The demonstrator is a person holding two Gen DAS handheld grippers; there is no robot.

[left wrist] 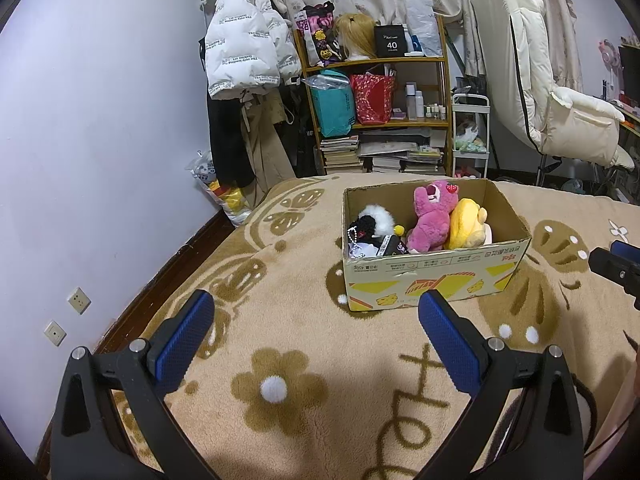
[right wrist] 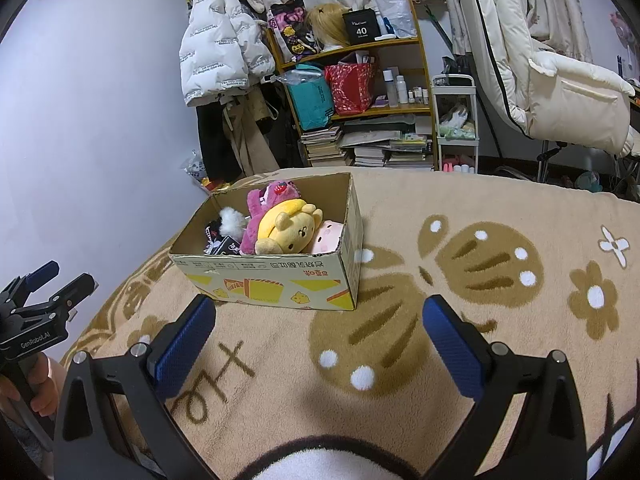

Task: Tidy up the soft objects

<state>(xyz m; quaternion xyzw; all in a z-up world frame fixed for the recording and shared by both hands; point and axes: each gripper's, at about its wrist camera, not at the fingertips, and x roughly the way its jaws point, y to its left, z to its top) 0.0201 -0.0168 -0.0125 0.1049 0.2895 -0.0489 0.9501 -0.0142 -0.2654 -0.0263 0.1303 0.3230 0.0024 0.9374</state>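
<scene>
A cardboard box (left wrist: 436,276) stands on the tan blanket-covered bed (left wrist: 304,320). Inside it are a pink bear plush (left wrist: 434,216), a yellow plush (left wrist: 466,224) and a black-and-white plush (left wrist: 374,226). The right wrist view shows the box (right wrist: 272,276) with the pink bear (right wrist: 264,204), the yellow plush (right wrist: 288,226), the black-and-white plush (right wrist: 224,228) and a pale pink plush (right wrist: 328,236). My left gripper (left wrist: 316,308) is open and empty, above the blanket short of the box. My right gripper (right wrist: 316,312) is open and empty, near the box's front right corner.
A shelf (left wrist: 376,92) with bags, books and bottles stands behind the bed, beside hanging coats (left wrist: 248,48). A cream chair (left wrist: 560,92) is at the right. The wall (left wrist: 100,120) runs along the bed's left side. The right gripper shows at the far right (left wrist: 618,268), the left one at the far left (right wrist: 48,292).
</scene>
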